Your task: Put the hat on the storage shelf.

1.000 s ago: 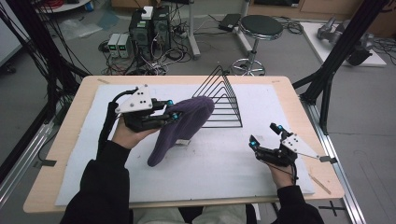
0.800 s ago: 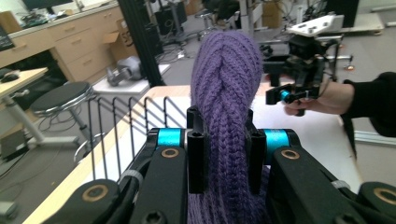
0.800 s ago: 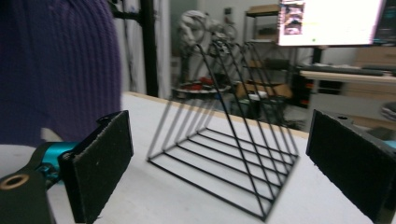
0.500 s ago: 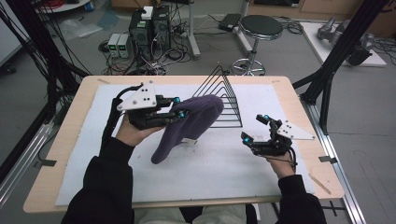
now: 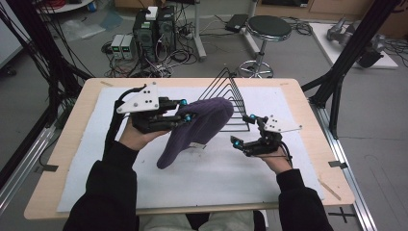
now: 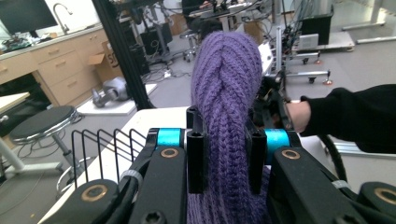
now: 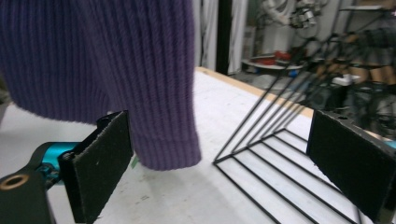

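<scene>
Purple knit hat hangs up in the air, pinched by one gripper.

High view: left gripper squeezes the hat above the white mat; it could snag the wire rack. Left gripper view: jaws tight on it. Right gripper view: right gripper wide open, holding nothing, and might miss the dangling cuff.

Even, diffuse overhead light in the high view; the white felt table mat reads bright, without glare. A soft, faint shadow lies under the purple knitted beanie, toward 6 o'clock. Floor at 12 o'clock dimmer. Slight softness overall, low resolution.

Left gripper view: knit ribs sharp at centre, background at 12 o'clock washed pale, edges bowed.

Right gripper view: black wire rack soft, background at 2 o'clock blurred.
</scene>
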Demonstrator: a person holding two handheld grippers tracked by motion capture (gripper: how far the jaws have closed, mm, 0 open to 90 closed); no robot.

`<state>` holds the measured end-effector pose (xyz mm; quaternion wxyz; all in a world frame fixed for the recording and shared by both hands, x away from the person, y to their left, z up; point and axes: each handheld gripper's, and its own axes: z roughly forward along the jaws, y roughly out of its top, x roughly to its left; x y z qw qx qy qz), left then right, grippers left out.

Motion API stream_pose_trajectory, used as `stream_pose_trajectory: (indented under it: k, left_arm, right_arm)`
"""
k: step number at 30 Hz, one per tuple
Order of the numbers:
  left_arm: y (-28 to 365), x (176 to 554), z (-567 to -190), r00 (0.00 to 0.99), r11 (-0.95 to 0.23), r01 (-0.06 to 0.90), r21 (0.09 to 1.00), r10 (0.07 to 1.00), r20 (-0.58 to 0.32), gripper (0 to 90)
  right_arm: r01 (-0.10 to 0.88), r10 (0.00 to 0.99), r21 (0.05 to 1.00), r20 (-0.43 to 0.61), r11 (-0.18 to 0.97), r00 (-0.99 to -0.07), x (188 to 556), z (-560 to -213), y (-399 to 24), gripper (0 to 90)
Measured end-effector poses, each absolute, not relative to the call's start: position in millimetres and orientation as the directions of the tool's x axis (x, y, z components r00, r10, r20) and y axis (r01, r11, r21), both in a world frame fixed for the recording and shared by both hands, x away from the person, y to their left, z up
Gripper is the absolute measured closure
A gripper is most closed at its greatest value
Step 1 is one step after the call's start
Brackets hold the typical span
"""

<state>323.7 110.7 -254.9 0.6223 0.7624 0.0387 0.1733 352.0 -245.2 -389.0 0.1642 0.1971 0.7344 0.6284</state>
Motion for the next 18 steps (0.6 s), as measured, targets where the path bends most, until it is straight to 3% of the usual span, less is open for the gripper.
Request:
stream_pose_trajectory:
  k: [8, 18]
  left_arm:
    - [111.9, 319.7, -252.2, 0.948, -0.180, -0.178, 0.967, 0.231, 0.218, 76.7]
    - [108.4, 315.3, -246.4, 0.957, -0.150, -0.187, 0.971, 0.197, 0.215, 76.7]
  right_arm:
    - [0.069, 0.343, 0.979, -0.001, 0.191, -0.939, 361.4, -397.5, -222.2, 6.6]
    - [0.053, 0.291, 0.968, -0.021, 0.244, -0.956, 363.4, -406.4, -207.0, 7.0]
